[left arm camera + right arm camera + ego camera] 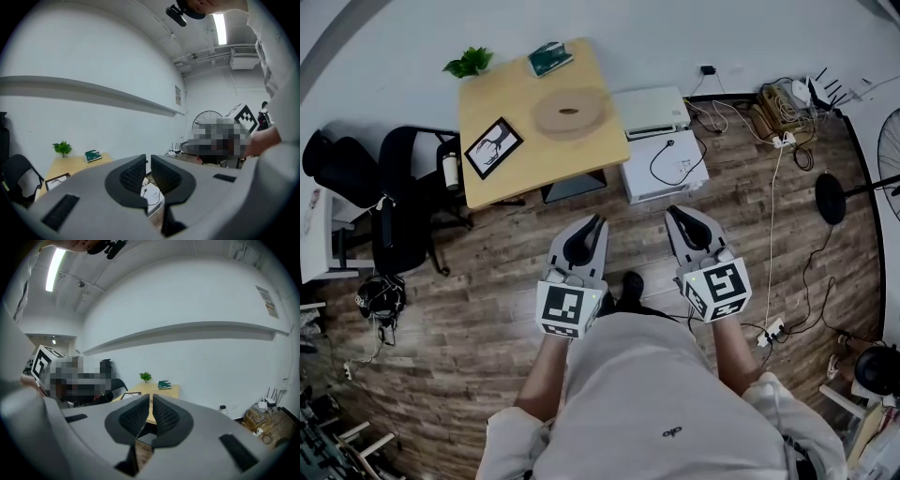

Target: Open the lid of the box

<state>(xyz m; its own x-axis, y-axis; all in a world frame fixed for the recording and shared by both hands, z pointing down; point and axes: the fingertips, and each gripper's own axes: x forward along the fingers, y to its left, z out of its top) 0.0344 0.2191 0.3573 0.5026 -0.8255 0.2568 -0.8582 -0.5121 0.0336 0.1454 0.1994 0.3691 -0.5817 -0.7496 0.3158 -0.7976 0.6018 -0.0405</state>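
Observation:
A round, flat wooden box (pixel 569 112) lies on the light wooden table (pixel 502 178) at the far side of the room. My left gripper (pixel 598 223) and right gripper (pixel 672 214) hover side by side over the wooden floor, well short of the table. Both are shut with nothing between their jaws. In the left gripper view, the left gripper (pixel 148 159) points toward the table (pixel 70 166). In the right gripper view, the right gripper (pixel 151 397) also faces the table (pixel 140 391); the round box is hidden in both gripper views.
On the table sit a small plant (pixel 469 63), a green book (pixel 549 58) and a framed picture (pixel 493 146). Two white boxes (pixel 666 167) stand on the floor right of it. A black chair (pixel 403 202) is at left, cables (pixel 778 112) and a fan stand (pixel 830 197) at right.

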